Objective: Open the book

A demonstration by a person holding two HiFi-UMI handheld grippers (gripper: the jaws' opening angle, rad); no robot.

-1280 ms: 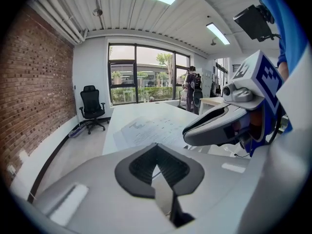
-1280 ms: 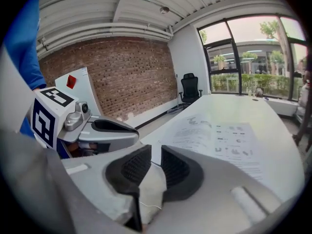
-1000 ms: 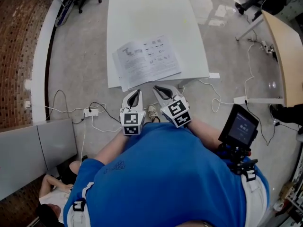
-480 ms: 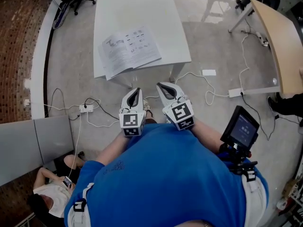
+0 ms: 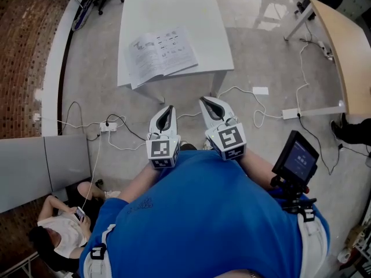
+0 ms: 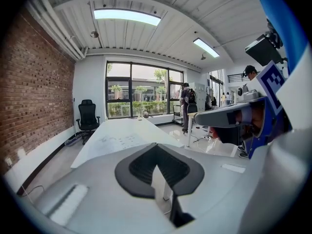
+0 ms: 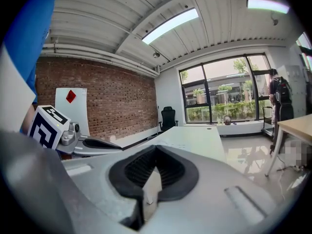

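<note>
The book (image 5: 161, 51) lies open on the near left corner of the white table (image 5: 203, 22), its printed pages facing up. Both grippers hang over the floor in front of the person's blue shirt, well short of the table. My left gripper (image 5: 167, 110) is shut with nothing between its pads. The right gripper (image 5: 207, 101) is also shut and empty. In the left gripper view the shut jaws (image 6: 156, 155) point toward the table (image 6: 126, 130), where the book (image 6: 119, 139) shows faintly. In the right gripper view the shut jaws (image 7: 155, 161) face the same table (image 7: 195, 135).
White cables and a power strip (image 5: 108, 126) lie on the floor between me and the table. A wooden table (image 5: 348, 45) stands at the right, a grey partition (image 5: 40, 167) at the left. A person (image 5: 58, 230) sits low at bottom left. A small screen (image 5: 295, 158) hangs at my right hip.
Both grippers have drawn back from the table's edge as the view stepped back; the table and book now sit farther off. The right jaws, spread a second ago, have shut.
</note>
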